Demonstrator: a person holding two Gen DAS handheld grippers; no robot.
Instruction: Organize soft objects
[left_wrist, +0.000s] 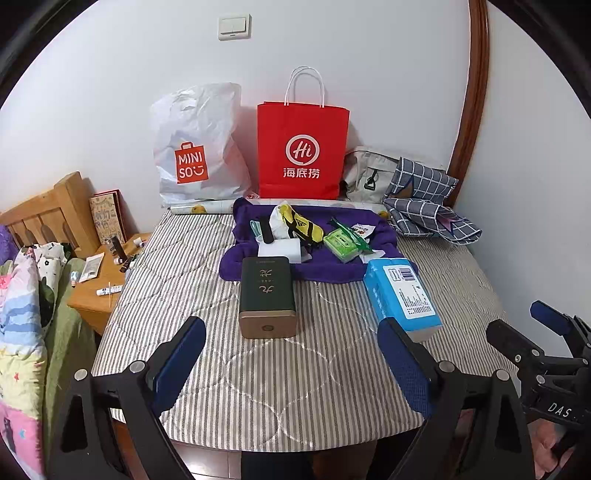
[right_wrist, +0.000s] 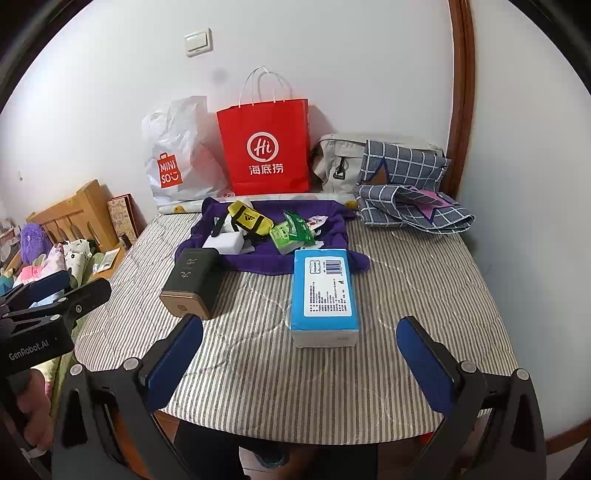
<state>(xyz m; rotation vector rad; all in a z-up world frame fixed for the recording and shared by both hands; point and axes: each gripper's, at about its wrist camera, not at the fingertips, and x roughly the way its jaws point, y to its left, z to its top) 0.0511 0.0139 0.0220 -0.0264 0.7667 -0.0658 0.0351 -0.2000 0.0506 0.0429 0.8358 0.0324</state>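
Presently both grippers, left (left_wrist: 291, 363) and right (right_wrist: 299, 360), hover wide open and empty over the striped bed (left_wrist: 258, 387). Tissue pack (right_wrist: 325, 295) lies nearest; purple towel (left_wrist: 325, 271) holds small items. Sorting stage unclear.

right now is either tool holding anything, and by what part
Nothing is held. The left tool and the right tool both hang open above the striped mattress, short of the green tin and the blue tissue pack.

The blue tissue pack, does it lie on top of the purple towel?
No, the blue tissue pack lies on the striped cover, just in front of the purple towel.
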